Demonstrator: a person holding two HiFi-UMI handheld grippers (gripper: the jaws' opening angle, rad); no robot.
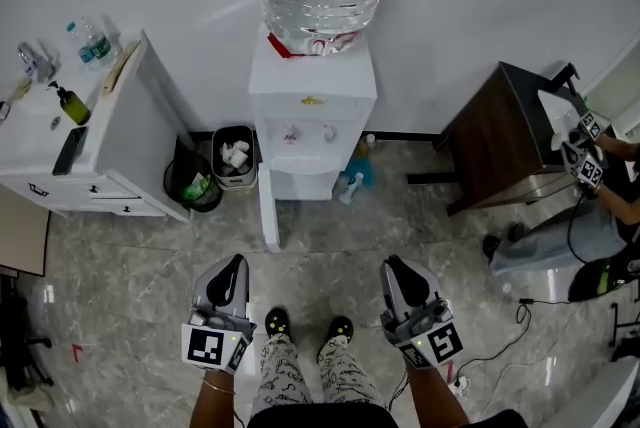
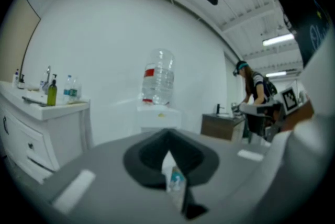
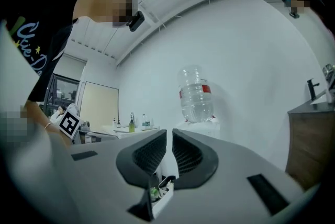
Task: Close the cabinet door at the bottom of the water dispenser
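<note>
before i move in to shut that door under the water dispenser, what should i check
1. Cabinet door open, swung out toward you: ok.
2. Left tongs empty, jaws together: ok.
3. Right tongs empty, jaws all but together: ok.
4. Tongs touching the door: not ok, both held well short of it.
5. Spray bottle beside the water dispenser clear of the door's swing: cannot tell.

- A white sink counter point(image 1: 110, 141) stands ahead and to the left of my left tongs point(image 1: 231, 266), with a green soap bottle point(image 1: 72, 104) on top.
- A black bin point(image 1: 190, 184) sits ahead of those tongs.
- A dark wooden table point(image 1: 495, 141) stands ahead and to the right of my right tongs point(image 1: 397, 266).
</note>
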